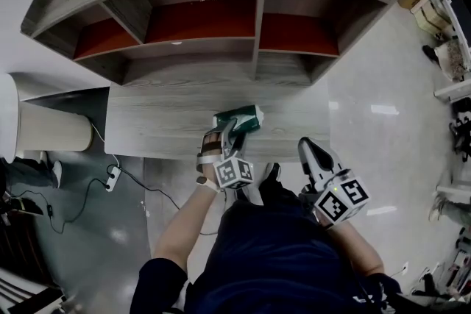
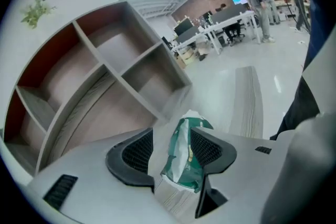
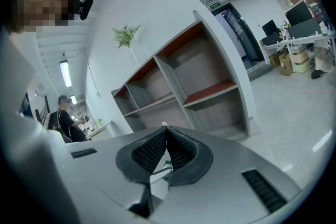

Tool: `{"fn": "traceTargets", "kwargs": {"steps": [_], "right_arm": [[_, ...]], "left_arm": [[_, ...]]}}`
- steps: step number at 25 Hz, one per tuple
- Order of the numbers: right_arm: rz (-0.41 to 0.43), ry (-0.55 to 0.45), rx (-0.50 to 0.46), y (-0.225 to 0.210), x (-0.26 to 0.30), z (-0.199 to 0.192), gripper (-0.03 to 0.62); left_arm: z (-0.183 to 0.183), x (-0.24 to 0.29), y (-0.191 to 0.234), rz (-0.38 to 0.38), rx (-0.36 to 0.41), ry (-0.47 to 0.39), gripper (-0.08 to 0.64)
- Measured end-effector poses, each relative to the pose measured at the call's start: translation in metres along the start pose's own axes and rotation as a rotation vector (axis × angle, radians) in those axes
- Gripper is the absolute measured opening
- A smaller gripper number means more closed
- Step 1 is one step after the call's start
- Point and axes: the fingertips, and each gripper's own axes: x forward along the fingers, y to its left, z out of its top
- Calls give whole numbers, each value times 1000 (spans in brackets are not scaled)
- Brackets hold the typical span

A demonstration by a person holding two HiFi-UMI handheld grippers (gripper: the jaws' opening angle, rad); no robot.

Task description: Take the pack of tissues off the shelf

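The pack of tissues [image 1: 239, 119] lies on the counter [image 1: 162, 121] near its front edge, with the shelf [image 1: 213, 18] behind at twelve o'clock. The left claw [image 1: 224, 131] straddles the pack from six o'clock. The right claw [image 1: 306, 146] hangs at four o'clock, off the counter.

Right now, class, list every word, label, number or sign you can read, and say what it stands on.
Nothing reads clearly.
Pack of tissues: wrapper print too blurred.
Green sign above the doorway: too small.
Marker cubes: black-and-white patterns only, no words.
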Motion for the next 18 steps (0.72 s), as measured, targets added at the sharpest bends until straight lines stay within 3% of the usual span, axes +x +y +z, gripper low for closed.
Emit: {"fn": "traceTargets", "kwargs": {"steps": [9, 18], "right_arm": [[25, -24, -12, 20, 11, 3, 14], [50, -93, -77, 39, 24, 30, 14]], "left_arm": [[50, -74, 82, 16, -466, -190, 229], [106, -155, 150, 43, -671, -453, 183]]}}
